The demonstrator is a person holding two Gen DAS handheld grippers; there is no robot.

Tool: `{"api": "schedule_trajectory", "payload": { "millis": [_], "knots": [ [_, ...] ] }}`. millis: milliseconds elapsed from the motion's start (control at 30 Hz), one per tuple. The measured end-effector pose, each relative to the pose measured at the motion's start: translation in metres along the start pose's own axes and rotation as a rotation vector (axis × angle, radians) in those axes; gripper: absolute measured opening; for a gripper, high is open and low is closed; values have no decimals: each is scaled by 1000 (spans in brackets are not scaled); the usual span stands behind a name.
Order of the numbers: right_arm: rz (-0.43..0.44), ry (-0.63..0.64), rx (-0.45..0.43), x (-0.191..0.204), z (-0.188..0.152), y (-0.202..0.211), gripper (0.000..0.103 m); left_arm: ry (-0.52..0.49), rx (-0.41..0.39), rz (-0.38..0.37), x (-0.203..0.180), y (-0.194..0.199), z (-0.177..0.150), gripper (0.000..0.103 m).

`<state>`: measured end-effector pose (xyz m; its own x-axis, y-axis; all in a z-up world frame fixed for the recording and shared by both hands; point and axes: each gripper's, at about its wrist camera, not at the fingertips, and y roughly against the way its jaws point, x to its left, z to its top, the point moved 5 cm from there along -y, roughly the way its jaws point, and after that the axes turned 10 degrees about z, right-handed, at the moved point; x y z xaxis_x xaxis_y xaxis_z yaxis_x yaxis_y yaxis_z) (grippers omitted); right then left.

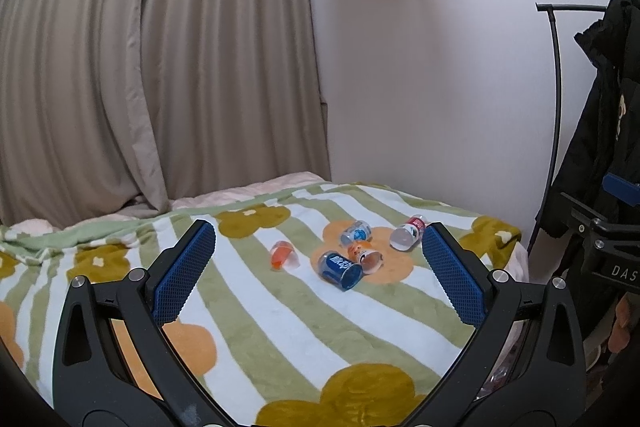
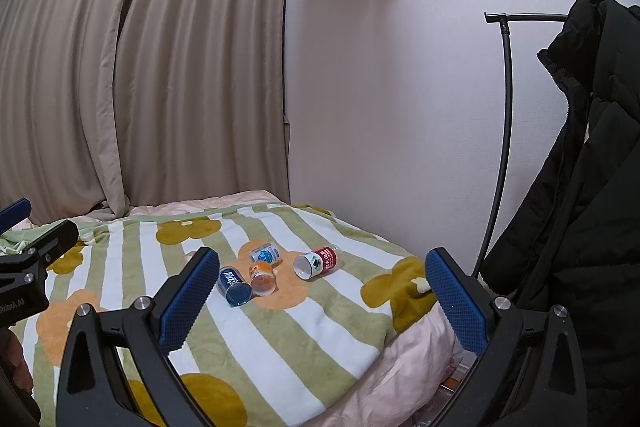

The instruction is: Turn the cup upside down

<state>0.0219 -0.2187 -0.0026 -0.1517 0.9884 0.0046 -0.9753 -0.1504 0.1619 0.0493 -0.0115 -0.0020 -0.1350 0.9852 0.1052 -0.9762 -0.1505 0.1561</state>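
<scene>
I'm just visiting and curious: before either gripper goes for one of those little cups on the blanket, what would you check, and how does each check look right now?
1. Left gripper open: ok.
2. Right gripper open: ok.
3. Both grippers free of load: ok.
4. Cups in view: ok; dark blue cup, orange cup and red cup lie on their sides.
5. Room around dark blue cup: not ok; patterned cup sits against it.
6. Firm footing: cannot tell; striped blanket looks soft.

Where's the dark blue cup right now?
In both views the dark blue cup lies on its side on the blanket, just left of the orange-print cup.
</scene>
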Motion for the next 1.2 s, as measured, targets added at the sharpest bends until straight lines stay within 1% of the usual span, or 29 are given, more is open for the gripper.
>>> {"api": "schedule_trajectory", "payload": {
  "millis": [167, 300, 367, 500, 533, 600, 633, 700, 733, 767, 833, 900, 967, 1100, 1200],
  "knots": [
    [15, 3, 0, 2, 3, -1, 103, -1, 25, -46, -3, -20, 12, 103],
    [31, 2, 11, -2, 2, -12, 103, -64, 28, -69, -16, -56, 28, 103],
    [42, -4, 20, -5, 1, -20, 103, -104, 45, -95, -26, -84, 35, 103],
    [50, -11, 44, -15, -4, -42, 103, -209, 100, -161, -53, -155, 50, 103],
    [54, -14, 52, -18, -5, -49, 103, -252, 123, -172, -64, -182, 53, 103],
    [61, -20, 63, -23, -10, -62, 103, -316, 164, -198, -83, -220, 52, 103],
    [62, -23, 69, -27, -13, -70, 103, -352, 204, -229, -96, -249, 50, 103],
    [65, -30, 78, -32, -19, -83, 103, -393, 281, -264, -115, -292, 41, 103],
    [66, -37, 87, -36, -24, -92, 103, -421, 332, -277, -127, -322, 32, 103],
    [70, -45, 97, -39, -29, -102, 103, -438, 366, -287, -135, -342, 24, 103],
    [78, -65, 116, -46, -38, -117, 103, -458, 464, -317, -152, -391, 0, 103],
    [82, -79, 137, -52, -50, -136, 103, -462, 544, -331, -165, -430, -24, 103],
    [77, -90, 150, -58, -61, -151, 103, -486, 622, -314, -173, -470, -55, 103],
    [91, -132, 150, -65, -85, -176, 103, -530, 732, -275, -175, -522, -101, 103],
    [104, -148, 168, -65, -101, -192, 103, -539, 782, -305, -180, -536, -123, 102]
  ]
}}
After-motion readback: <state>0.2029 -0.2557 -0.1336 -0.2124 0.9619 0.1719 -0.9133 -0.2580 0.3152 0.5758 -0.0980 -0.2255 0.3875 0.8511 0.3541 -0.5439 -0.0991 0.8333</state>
